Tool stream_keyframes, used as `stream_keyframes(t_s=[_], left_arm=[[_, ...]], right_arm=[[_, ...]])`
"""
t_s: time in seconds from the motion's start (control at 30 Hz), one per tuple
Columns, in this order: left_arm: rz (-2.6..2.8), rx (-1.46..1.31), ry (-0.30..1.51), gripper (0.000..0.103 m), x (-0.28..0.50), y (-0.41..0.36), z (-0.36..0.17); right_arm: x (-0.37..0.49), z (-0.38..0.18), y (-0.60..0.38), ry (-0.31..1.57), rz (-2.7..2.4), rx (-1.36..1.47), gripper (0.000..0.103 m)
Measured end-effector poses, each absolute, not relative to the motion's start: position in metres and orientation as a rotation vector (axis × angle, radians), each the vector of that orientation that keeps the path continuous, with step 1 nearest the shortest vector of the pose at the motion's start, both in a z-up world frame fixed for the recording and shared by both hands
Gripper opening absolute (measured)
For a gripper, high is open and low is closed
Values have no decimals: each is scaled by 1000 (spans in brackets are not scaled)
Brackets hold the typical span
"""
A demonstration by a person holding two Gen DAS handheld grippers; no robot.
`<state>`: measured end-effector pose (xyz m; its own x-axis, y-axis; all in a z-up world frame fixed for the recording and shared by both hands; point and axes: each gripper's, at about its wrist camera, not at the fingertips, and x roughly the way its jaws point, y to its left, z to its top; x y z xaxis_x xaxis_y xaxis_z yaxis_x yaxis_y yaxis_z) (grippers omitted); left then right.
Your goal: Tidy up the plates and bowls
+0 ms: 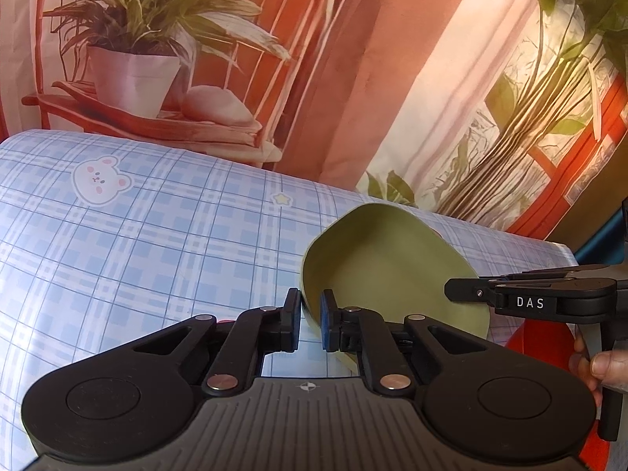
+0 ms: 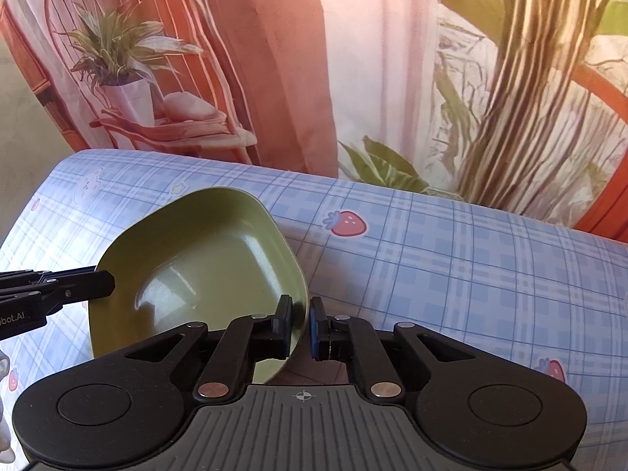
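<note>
A green square bowl point(image 1: 388, 271) is held tilted above the blue plaid tablecloth point(image 1: 157, 243). My left gripper point(image 1: 311, 324) is shut on its left rim. My right gripper point(image 2: 301, 327) is shut on its right rim; the bowl's hollow point(image 2: 204, 263) faces this camera. Each gripper shows in the other's view: the right one at the right edge of the left wrist view point(image 1: 467, 289), the left one at the left edge of the right wrist view point(image 2: 106, 284). A red dish point(image 1: 541, 337) shows partly below the right gripper.
A printed backdrop of a potted plant on a chair point(image 1: 133, 78) and curtains hangs behind the table's far edge point(image 2: 392, 192). The plaid cloth stretches left point(image 1: 98, 274) and right point(image 2: 471, 274) of the bowl.
</note>
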<state>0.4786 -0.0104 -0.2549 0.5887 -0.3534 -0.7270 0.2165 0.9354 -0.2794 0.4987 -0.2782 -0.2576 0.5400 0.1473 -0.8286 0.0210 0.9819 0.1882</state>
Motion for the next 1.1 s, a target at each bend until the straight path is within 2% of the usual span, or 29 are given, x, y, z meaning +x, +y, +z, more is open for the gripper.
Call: stream_keyframes(t_s=[0.57, 0.87, 1.1], left_arm=[[-329, -138, 827, 11, 453, -9, -211], [-335, -115, 818, 11, 410, -10, -189], [-334, -96, 848, 11, 382, -8, -191]], right_arm=[[475, -217, -273, 924, 82, 204, 6], [436, -191, -264, 905, 81, 196, 6], [395, -192, -257, 924, 81, 215, 7]])
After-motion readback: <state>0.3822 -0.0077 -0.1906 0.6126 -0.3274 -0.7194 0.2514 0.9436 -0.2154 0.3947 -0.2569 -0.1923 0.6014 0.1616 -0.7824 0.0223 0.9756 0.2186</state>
